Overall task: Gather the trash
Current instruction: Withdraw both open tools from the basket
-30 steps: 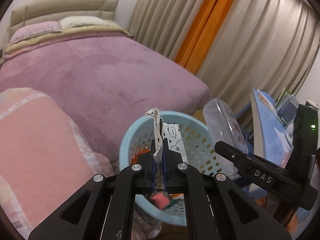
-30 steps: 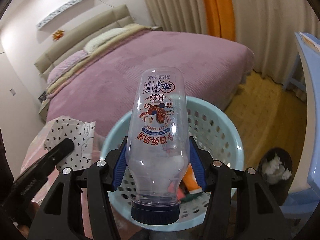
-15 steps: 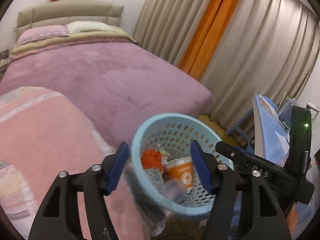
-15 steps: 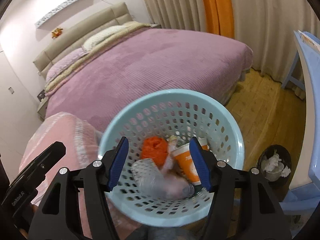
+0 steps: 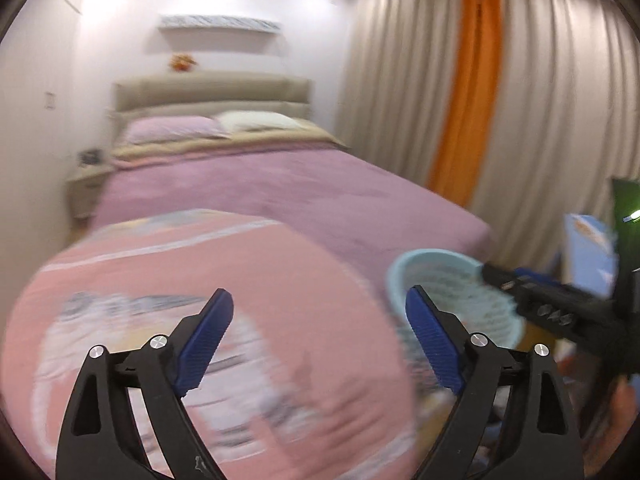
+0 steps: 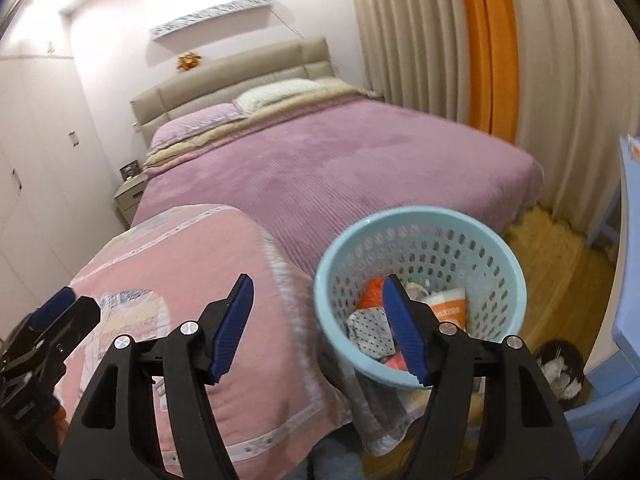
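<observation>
A light blue perforated basket (image 6: 492, 240) stands by the bed's foot and holds trash: an orange cup (image 6: 448, 306), an orange wad (image 6: 370, 294) and a spotted wrapper (image 6: 368, 330). My right gripper (image 6: 318, 304) hangs above and left of the basket, its jaws opening, nothing between them. In the left wrist view my left gripper (image 5: 320, 312) is over a pink folded quilt (image 5: 200, 280), its jaws opening wide and empty. The basket (image 5: 440, 272) lies to its right, partly behind the right gripper's body (image 5: 560, 312). The left gripper's tip (image 6: 54, 310) shows at the right view's left edge.
A bed with a purple cover (image 6: 340, 152) fills the middle; the pink quilt (image 6: 192, 280) lies on its near end. Beige and orange curtains (image 6: 488, 40) hang at the right. A blue desk (image 6: 630, 240) and a dark bin with tissues (image 6: 560, 368) stand at the right on the wooden floor.
The left gripper let go of the spotted wrapper and the right let go of the clear bottle, both over the basket. Both grippers then opened and swung left, away from the basket.
</observation>
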The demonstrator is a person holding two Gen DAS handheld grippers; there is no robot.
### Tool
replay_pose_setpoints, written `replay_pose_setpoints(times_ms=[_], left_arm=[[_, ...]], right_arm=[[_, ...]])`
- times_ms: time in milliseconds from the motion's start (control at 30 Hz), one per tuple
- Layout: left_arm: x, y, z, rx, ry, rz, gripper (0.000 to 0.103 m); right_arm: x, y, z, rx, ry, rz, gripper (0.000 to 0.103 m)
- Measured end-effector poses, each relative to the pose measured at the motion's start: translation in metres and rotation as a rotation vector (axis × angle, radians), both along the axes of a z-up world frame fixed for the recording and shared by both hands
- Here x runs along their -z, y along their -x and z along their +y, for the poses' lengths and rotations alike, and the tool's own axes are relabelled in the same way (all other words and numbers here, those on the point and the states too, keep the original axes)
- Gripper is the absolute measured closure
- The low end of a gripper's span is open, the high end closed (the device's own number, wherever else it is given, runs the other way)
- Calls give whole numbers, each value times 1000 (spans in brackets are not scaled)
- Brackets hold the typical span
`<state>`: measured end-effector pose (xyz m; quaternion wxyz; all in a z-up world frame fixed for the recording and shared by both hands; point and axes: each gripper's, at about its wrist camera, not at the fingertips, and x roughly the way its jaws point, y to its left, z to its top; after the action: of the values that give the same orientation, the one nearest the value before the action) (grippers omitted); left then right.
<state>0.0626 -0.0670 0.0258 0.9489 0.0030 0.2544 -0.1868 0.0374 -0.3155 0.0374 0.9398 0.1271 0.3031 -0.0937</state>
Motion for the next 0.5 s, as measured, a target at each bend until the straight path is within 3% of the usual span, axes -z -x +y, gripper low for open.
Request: replay_pose_setpoints(times_ms=[133,333,500], left_arm=[[19,7,16,-98,-44,-45,16],[47,-1,23,-159,-85,-95,16],[58,-7,32,-181,-54,-70,16]], right_arm=[[3,8,33,2,97,-60,40],[7,18,55,4,161,-126,40],[11,21,63,8,184,-153,40]])
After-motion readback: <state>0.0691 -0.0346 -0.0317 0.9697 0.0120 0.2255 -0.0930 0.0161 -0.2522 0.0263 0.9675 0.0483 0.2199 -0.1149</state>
